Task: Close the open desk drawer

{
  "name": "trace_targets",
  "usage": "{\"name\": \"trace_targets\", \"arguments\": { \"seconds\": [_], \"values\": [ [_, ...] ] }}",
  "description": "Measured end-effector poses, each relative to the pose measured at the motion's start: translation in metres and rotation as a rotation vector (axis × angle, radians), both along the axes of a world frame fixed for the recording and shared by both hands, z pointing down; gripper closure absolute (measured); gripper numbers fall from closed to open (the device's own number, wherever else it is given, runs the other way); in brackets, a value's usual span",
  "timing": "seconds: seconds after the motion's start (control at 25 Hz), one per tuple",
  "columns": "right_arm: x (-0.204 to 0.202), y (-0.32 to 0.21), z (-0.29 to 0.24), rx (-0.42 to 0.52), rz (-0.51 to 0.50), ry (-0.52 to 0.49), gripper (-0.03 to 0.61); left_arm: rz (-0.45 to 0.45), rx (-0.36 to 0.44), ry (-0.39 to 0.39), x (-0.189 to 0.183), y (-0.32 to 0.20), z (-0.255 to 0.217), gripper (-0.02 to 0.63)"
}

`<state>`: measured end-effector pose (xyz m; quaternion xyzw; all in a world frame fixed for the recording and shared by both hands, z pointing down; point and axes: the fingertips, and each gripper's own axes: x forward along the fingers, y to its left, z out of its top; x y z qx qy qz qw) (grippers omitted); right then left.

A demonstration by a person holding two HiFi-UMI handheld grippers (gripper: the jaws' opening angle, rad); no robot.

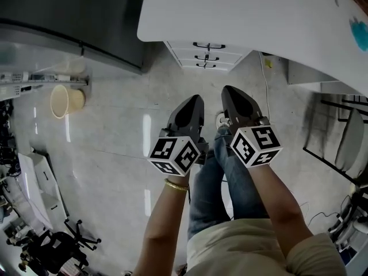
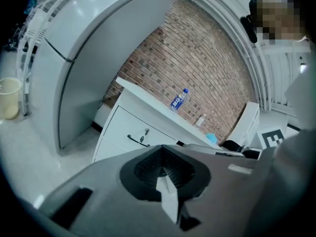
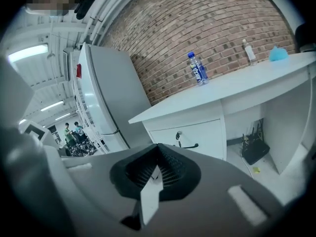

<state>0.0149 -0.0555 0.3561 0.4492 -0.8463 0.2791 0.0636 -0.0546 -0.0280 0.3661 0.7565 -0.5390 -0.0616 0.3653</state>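
The white desk (image 1: pixel 241 10) has a drawer unit (image 1: pixel 208 55) under its left end, with three black handles stacked one above the other. All three drawer fronts look flush from here. My left gripper (image 1: pixel 196 100) and right gripper (image 1: pixel 228 91) hover side by side above the floor, a short way back from the drawers and pointing at them. Both are shut with nothing between the jaws. The left gripper view has the top drawer front (image 2: pixel 129 129) with its handle (image 2: pixel 138 141) beyond the shut left gripper (image 2: pixel 166 176). In the right gripper view, the same drawer (image 3: pixel 195 136) lies past the shut right gripper (image 3: pixel 153 174).
A water bottle (image 3: pixel 197 68), a small bottle (image 3: pixel 248 51) and a blue object (image 3: pixel 278 53) stand on the desk. A grey fridge (image 3: pixel 108 95) flanks the desk. A beige bin (image 1: pixel 65 100) sits on the floor at left, a black chair (image 1: pixel 339 137) at right. A black box and cables (image 3: pixel 253 149) lie under the desk.
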Motion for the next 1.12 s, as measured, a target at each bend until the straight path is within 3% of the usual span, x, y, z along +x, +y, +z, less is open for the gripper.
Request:
{"name": "trace_targets", "arguments": {
  "seconds": [0.48, 0.84, 1.12],
  "values": [
    [-0.01, 0.04, -0.039, 0.002, -0.128, 0.046, 0.577, 0.007, -0.016, -0.035, 0.009, 0.027, -0.038, 0.617],
    [-0.01, 0.071, -0.109, 0.04, -0.204, 0.055, 0.577, 0.017, -0.004, -0.02, 0.02, 0.064, -0.099, 0.617],
    [-0.009, 0.087, -0.171, 0.112, -0.214, 0.038, 0.577, 0.057, 0.015, -0.071, 0.025, 0.086, -0.149, 0.616]
  ]
}}
